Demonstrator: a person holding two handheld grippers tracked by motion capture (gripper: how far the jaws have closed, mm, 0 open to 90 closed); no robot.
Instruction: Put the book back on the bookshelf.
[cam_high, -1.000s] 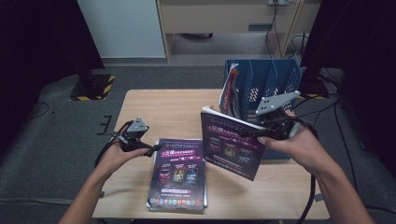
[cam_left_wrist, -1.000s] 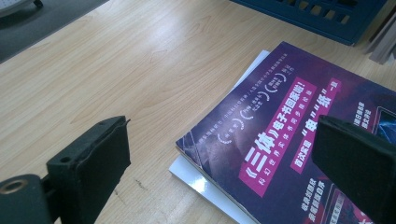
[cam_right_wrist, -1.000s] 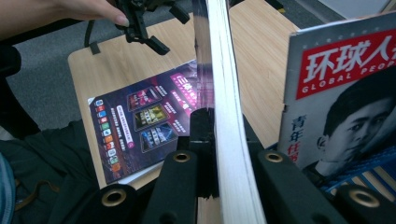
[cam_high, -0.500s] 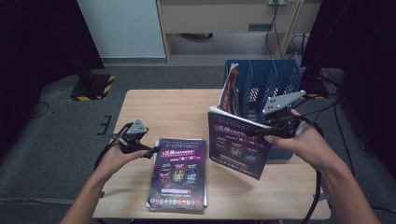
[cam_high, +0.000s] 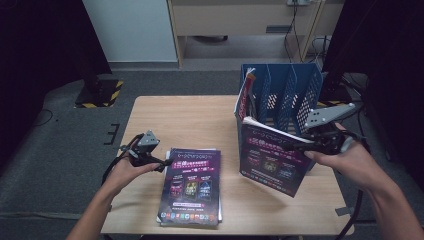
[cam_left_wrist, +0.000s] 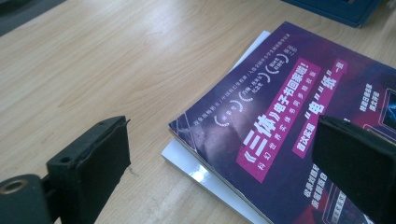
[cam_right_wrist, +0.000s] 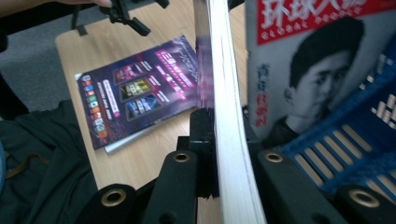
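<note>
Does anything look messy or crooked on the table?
A little. The magazine stack isn't squared up: white pages stick out from under the purple top magazine at its corner. The red-covered magazine leans outward from the blue file rack.

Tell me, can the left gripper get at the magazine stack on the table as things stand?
Probably yes. The left gripper hovers open at the stack's near corner, with bare table beside it and nothing between them.

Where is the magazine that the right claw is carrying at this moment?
In the high view the purple magazine is on the right, lifted and clamped in the right claw, just in front of the blue file rack.
</note>
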